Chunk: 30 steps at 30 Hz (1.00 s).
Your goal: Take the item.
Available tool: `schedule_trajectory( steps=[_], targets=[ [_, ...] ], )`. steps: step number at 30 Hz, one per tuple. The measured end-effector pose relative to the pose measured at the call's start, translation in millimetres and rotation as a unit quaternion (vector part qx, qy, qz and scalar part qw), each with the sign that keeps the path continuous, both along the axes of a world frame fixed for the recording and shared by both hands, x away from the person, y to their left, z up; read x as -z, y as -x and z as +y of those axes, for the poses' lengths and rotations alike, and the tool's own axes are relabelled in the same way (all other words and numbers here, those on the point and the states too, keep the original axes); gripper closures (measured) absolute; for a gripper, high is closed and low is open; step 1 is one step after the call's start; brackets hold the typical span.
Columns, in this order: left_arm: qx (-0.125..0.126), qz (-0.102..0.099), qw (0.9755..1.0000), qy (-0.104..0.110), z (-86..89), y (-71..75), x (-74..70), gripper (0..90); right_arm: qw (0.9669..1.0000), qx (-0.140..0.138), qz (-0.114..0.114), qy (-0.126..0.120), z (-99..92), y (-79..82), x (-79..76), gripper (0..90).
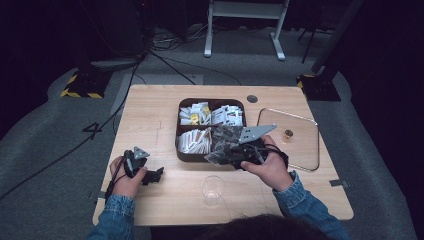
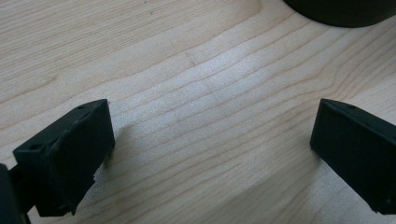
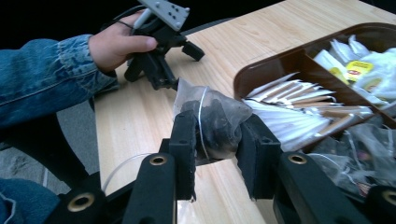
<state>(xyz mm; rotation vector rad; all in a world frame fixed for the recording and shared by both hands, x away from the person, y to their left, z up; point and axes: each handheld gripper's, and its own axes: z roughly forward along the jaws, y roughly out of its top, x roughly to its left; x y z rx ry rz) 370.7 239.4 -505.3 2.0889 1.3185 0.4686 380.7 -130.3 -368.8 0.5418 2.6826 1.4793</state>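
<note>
Left tool (image 1: pixel 150 176) rests spread on the wooden surface (image 1: pixel 150 115) left of the compartment tray (image 1: pixel 181 150), while the right tool (image 3: pixel 215 140) pinches a clear tea bag sachet (image 3: pixel 212 116) just beside the tray's near edge, above the surface.

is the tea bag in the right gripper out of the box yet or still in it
Out. The right gripper is shut on the tea bag, and in its own view the bag hangs over bare table, beside the compartment box, not inside it.
</note>
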Motion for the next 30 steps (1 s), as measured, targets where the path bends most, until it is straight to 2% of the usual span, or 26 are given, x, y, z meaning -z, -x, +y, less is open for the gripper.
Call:
schedule_trajectory(
  steps=[14,25,30],
  targets=[
    [0.0,0.0,1.0,0.0,0.0,0.0,0.0,0.2,0.9993,-0.033,0.0,0.019,9.6,24.5,6.1,69.1],
    [0.0,0.0,1.0,0.0,0.0,0.0,0.0,0.2,0.9984,-0.043,0.014,0.034,8.6,32.1,16.3,69.0],
    [0.0,0.0,1.0,0.0,0.0,0.0,0.0,0.2,0.9972,-0.052,0.022,0.049,10.5,35.5,22.0,68.9]
  ],
)
